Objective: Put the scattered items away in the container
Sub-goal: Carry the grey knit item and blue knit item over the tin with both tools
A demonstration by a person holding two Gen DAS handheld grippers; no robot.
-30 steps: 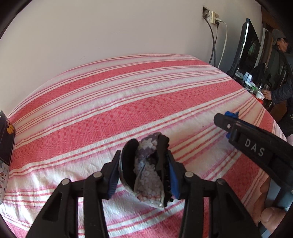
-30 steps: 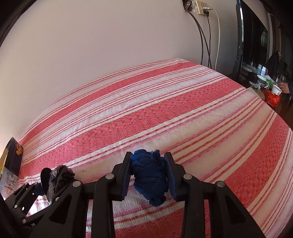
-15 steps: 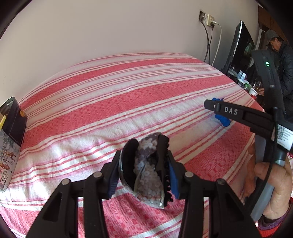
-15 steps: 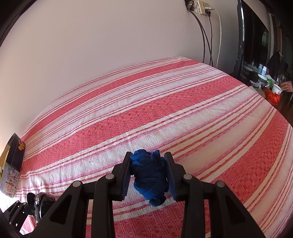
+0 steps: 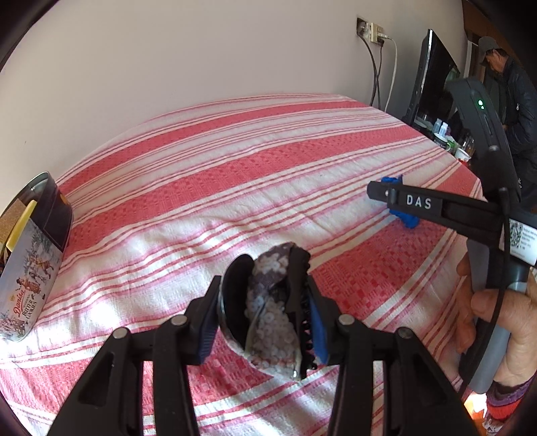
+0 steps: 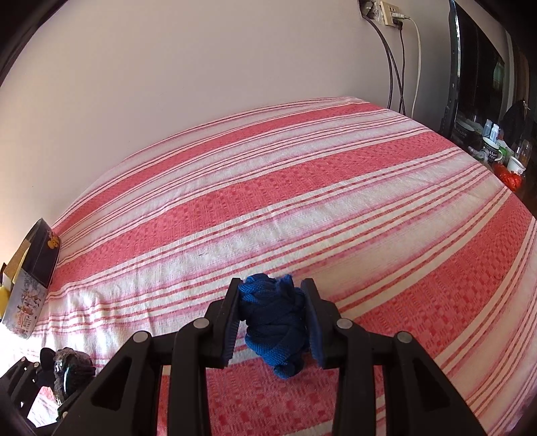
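Observation:
My left gripper [image 5: 265,308] is shut on a black hair claw clip with a grey floral fabric piece [image 5: 272,308], held above the striped bedspread [image 5: 235,174]. A butter cookie tin [image 5: 32,258] stands open at the far left edge, with something yellow inside. My right gripper [image 6: 273,318] is shut on a bundle of blue knitted cord [image 6: 273,322], also above the bedspread. From the left wrist view the right gripper [image 5: 396,198] shows at the right, a hand on its handle. The tin [image 6: 30,281] and the left gripper with its clip [image 6: 67,372] appear low left in the right wrist view.
A wall runs behind the bed, with a socket and cables [image 5: 372,30] at the upper right. A dark screen [image 5: 433,73] and a side table with cups [image 6: 493,154] stand beyond the bed's right edge. A person [image 5: 513,87] stands there.
The left gripper has slid left across the bed, so the tin has come further into its view. The right gripper has shifted slightly left too. Both grips are unchanged.

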